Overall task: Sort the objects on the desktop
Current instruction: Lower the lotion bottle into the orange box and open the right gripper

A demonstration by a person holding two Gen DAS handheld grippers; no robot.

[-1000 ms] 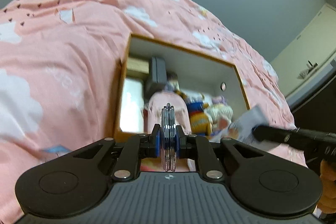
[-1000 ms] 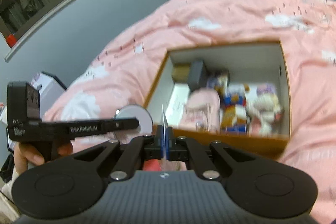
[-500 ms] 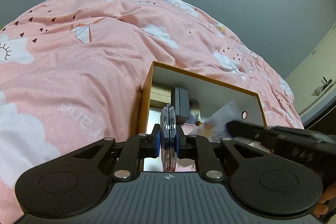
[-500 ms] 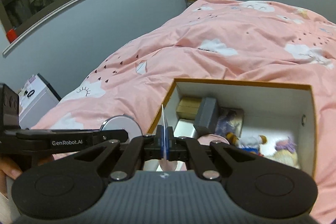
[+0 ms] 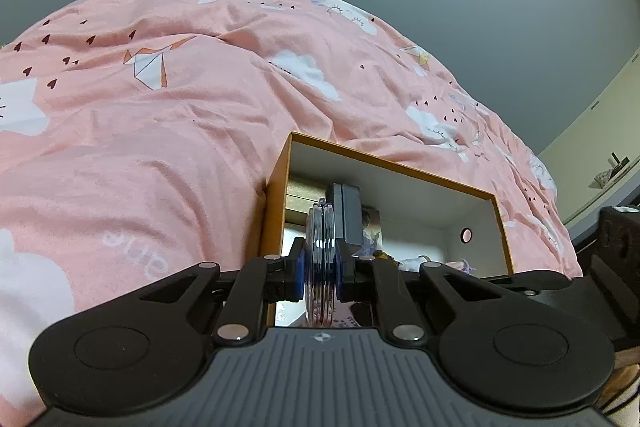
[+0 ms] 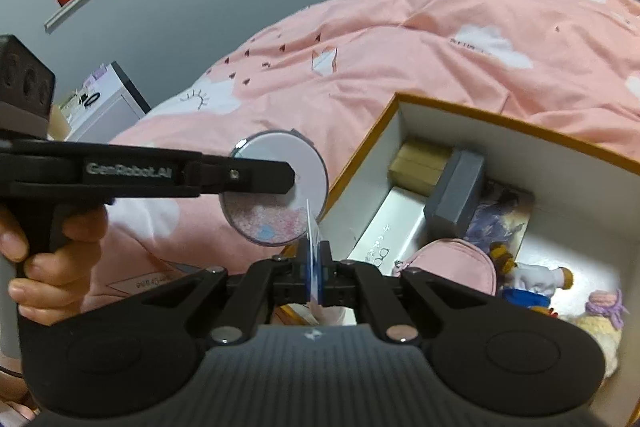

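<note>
Round pink-speckled compact mirror; chrome-rimmed edge

"GenRobot.AI" stands in pale letters along the black arm of the left claw in the right wrist view, while the pink bedcover carries upside-down white letters reading roughly "ane" near its lower left.
</note>
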